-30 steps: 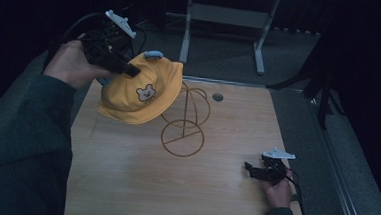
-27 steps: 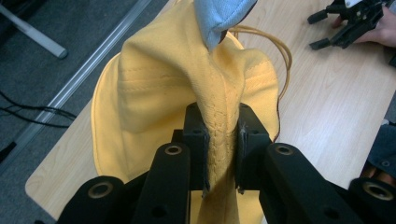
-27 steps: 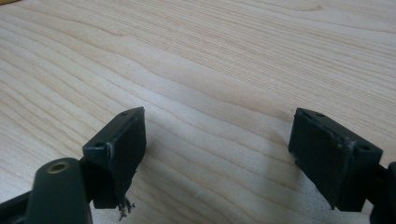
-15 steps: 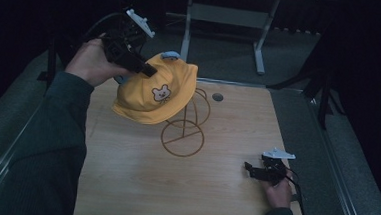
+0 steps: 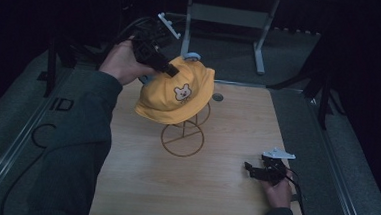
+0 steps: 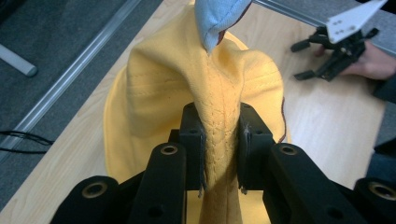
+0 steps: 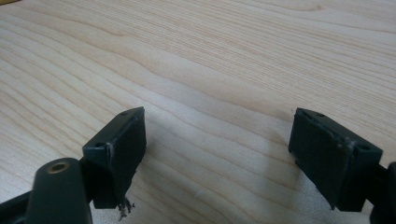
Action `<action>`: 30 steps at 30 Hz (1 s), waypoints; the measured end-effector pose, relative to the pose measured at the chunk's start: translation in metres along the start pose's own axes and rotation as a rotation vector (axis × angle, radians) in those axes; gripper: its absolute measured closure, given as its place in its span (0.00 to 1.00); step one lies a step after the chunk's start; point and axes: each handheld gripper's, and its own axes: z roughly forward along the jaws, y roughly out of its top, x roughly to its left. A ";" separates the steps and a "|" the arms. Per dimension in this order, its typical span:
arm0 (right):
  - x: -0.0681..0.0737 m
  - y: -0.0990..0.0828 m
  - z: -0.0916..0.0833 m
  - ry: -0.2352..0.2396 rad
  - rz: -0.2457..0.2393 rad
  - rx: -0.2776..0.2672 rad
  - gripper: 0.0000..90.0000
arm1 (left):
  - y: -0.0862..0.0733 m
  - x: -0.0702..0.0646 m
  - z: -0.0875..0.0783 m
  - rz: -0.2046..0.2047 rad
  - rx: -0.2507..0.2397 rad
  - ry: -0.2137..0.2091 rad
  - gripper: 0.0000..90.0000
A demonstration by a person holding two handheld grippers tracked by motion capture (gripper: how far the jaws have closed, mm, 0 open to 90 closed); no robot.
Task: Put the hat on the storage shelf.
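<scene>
Where the wooden counter (image 5: pixel 213 189) fills the middle of the high view, a yellow hat (image 5: pixel 177 94) with a small animal face on it sits over a wire stand (image 5: pixel 182 138) near the counter's far side, its crown draped on the stand's top. The left gripper (image 5: pixel 169 70), held in the person's left hand (image 5: pixel 123 63), is clamped on a fold of the hat's brim (image 6: pixel 219 140), pinched between both jaws, with a blue patch (image 6: pixel 215 18) beyond. The right gripper (image 5: pixel 250 170) rests low at the counter's near right, jaws spread wide over bare wood.
</scene>
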 end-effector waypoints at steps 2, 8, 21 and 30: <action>0.000 0.000 0.000 0.000 0.000 0.000 0.21 | 0.003 0.000 0.009 -0.004 0.007 0.018 0.83; 0.000 0.000 0.000 0.000 0.002 0.001 0.21 | 0.005 0.002 0.038 -0.037 0.022 0.040 0.76; 0.000 0.000 0.000 0.001 0.000 0.001 0.21 | 0.010 -0.019 0.068 0.006 0.004 0.018 0.66; 0.000 0.000 0.000 0.001 0.005 0.002 0.21 | 0.004 -0.019 0.068 -0.020 -0.011 0.063 0.53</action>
